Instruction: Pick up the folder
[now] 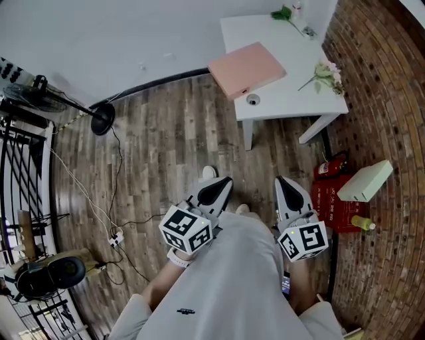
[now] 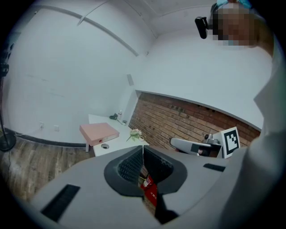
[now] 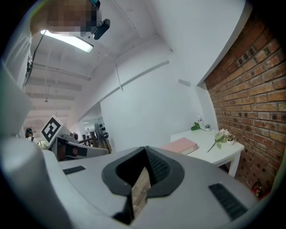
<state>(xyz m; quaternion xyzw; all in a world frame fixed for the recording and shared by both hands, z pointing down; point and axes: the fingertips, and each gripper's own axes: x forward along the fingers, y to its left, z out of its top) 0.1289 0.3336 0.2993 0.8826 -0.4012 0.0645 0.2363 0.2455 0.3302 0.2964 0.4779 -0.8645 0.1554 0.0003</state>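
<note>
The pink folder [image 1: 246, 68] lies flat on the near left part of a white table [image 1: 292, 99], overhanging its edge a little. It also shows in the left gripper view as the folder [image 2: 99, 132] and in the right gripper view as the folder [image 3: 181, 145], well ahead of both tools. My left gripper [image 1: 216, 191] and right gripper [image 1: 292, 192] are held side by side in front of the person's body, over the wooden floor and far short of the table. In the left gripper view the gripper [image 2: 143, 148] has its tips together with nothing between them; so does the right gripper [image 3: 145, 150].
On the table lie a white flower [image 1: 323, 74], a green sprig [image 1: 284, 13] and a small round object [image 1: 252, 99]. A brick wall runs along the right, with a red fire extinguisher [image 1: 330, 167], a red case [image 1: 335, 206] and a white box [image 1: 364, 180] below it. A stand base [image 1: 103, 119] and cables sit left.
</note>
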